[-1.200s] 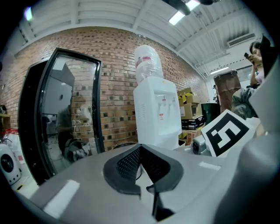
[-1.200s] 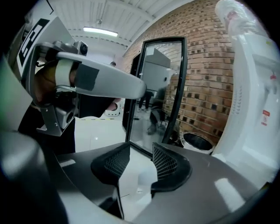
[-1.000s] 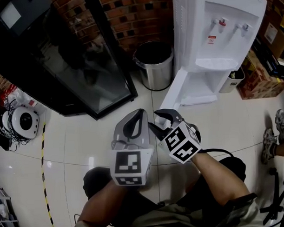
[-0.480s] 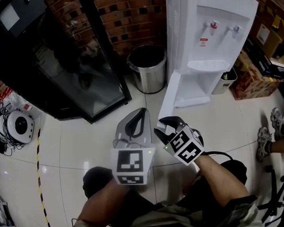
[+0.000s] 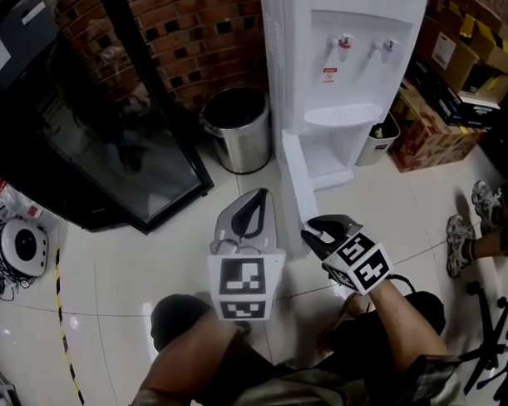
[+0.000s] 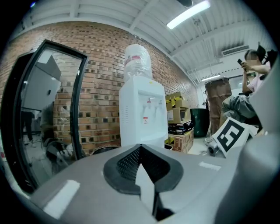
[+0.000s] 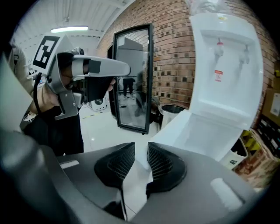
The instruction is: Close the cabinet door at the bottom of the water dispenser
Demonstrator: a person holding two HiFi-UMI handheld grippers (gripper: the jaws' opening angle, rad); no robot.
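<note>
In the lower centre of the head view, both tongs are held out over the tiled floor [image 5: 135, 260]. The left tongs [image 5: 259, 198] are seen fully together in the left gripper view, their tips meeting with nothing between them. The right tongs [image 5: 313, 232] lie just to their right, slightly lower in the frame and angled toward the upper left. Their jaws have just been closing. A narrow gap is left between the pads [image 7: 162, 162] in the right gripper view, and nothing is pressed in it. The free edge of the door [image 5: 293, 183] is seen just beyond that gap; whether it is touched cannot be told.

The door is still open. It is swung out from the left front corner of the dispenser [image 5: 342, 68] and runs down the frame toward the right tongs, with the white inside of the cabinet showing to its right. The dispenser stands at the upper centre, against a brick wall [image 5: 202, 30]. A steel bin [image 5: 236, 131] is set just to its left, and a dark glass-fronted case [image 5: 98, 134] fills the upper left. Boxes [image 5: 436, 121] are stacked at the upper right.
</note>
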